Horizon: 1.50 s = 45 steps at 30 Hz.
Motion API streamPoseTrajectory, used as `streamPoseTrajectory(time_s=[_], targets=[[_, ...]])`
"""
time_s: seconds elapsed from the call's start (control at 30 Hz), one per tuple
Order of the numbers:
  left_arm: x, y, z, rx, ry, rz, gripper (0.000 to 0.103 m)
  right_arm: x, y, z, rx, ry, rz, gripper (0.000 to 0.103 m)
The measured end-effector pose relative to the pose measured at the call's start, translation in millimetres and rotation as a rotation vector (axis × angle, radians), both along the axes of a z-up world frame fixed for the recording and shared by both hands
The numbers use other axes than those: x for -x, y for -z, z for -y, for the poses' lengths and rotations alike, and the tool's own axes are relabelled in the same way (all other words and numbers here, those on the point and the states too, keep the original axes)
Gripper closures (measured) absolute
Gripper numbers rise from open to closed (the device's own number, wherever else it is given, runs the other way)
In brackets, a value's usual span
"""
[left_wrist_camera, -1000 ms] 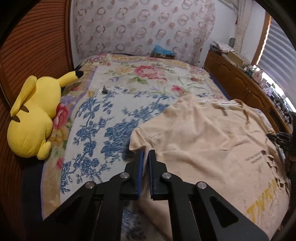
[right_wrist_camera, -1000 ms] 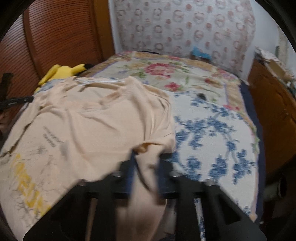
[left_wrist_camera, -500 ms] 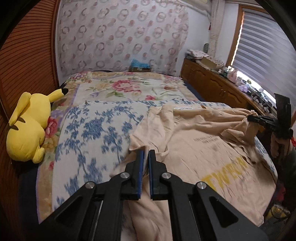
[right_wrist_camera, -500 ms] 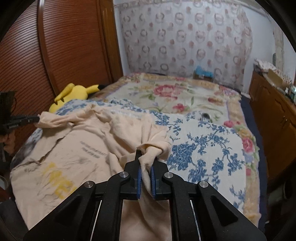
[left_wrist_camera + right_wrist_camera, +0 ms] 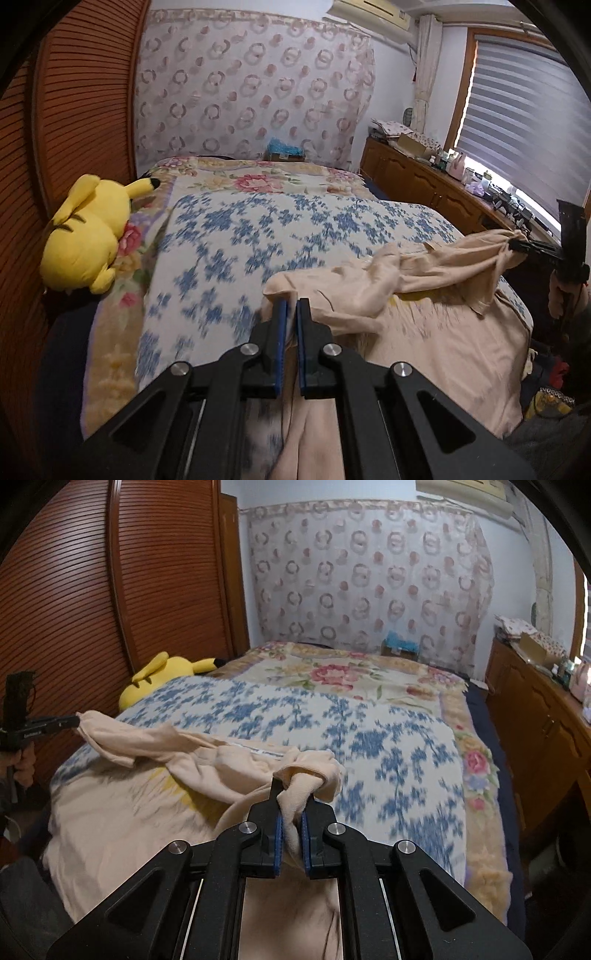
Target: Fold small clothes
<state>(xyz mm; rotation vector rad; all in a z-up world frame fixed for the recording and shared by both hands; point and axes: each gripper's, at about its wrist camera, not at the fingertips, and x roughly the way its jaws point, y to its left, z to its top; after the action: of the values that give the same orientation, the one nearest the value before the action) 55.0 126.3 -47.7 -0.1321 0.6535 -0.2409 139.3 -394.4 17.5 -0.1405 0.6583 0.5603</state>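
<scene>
Grippers come first. Our left gripper [image 5: 290, 302], black with blue pads, is pressed together on one corner of the big peach cotton T-shirt [image 5: 443, 332]. The cloth comes out between its fingers and hangs down under them. Our right gripper [image 5: 291, 801], the same black and blue kind, is pinching another bunched corner of the shirt. A thick roll of cloth sits between its blue pads [image 5: 277, 834] and folds over the fingertips.

Both grippers point forward and a bit down at the bed. From the left camera we see the right gripper far off on the right side, with shirt cloth pulled into its tip. From the right camera we see the left gripper far off on the left side, and a hand [image 5: 22, 764] is wrapped around its handle.

The T-shirt is stretched between the two grippers. Its top edge is lifted off the bed and twisted like a rope. The rest of it lies on the near part of the blue and white flower blanket [image 5: 369, 738] and hangs over the near edge. Some yellow print [image 5: 177, 786] peeks out under the folds.

A yellow plush toy [image 5: 85, 236] with black-tipped ears lies at the side of the bed, by the brown slatted wooden door [image 5: 110, 590]. It is well apart from the shirt.
</scene>
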Motion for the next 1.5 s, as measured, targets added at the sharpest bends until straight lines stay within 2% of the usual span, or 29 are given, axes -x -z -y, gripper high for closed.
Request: streamPoseTrajectory(time_s=[0.27,0.47,0.53,0.6,0.67,0.77,0.83,0.9,1.1,1.27,1.5], targets=[[55.4,9.6,-16.2,0.015,-0.036,-0.03,0.102,57.6,11.5,24.4,0.026,0.014,-0.059,0.098],[60.1,15.3,-23.8,0.03,-0.087,-0.054,0.1,76.4,30.4,30.4,0.05,-0.002,-0.126,0.098],[59.0,13.9,-23.3,0.019,-0.088,-0.045,0.096,78.3,38.4,30.0,0.058,-0.001,-0.144,0.097],[55.9,12.2,-20.5,-0.002,-0.082,-0.035,0.088,79.5,42.6,31.6,0.053,0.003,-0.159,0.093],[50.1,11.8,-16.5,-0.019,-0.067,-0.025,0.08,79.6,41.5,33.1,0.061,0.015,-0.152,0.086],[37.5,13.3,-13.9,0.006,-0.048,-0.028,0.063,78.8,33.1,36.6,0.058,0.027,-0.135,0.073],[26.8,16.8,-11.7,0.016,-0.037,-0.042,0.056,77.1,26.4,38.9,0.06,0.036,-0.115,0.066],[16.9,21.5,-5.8,0.009,-0.019,-0.053,0.045,73.5,22.9,39.8,0.056,0.039,-0.105,0.063],[-10.4,36.1,12.8,-0.017,0.027,-0.101,0.045,44.5,24.0,26.7,0.055,0.035,-0.094,0.061],[-19.1,39.8,20.1,-0.031,0.024,-0.119,0.045,15.0,26.2,7.1,0.037,0.015,-0.093,0.057],[-25.9,46.7,26.4,-0.045,0.028,-0.148,0.045,-31.1,63.1,-44.3,0.042,-0.068,-0.246,0.057]])
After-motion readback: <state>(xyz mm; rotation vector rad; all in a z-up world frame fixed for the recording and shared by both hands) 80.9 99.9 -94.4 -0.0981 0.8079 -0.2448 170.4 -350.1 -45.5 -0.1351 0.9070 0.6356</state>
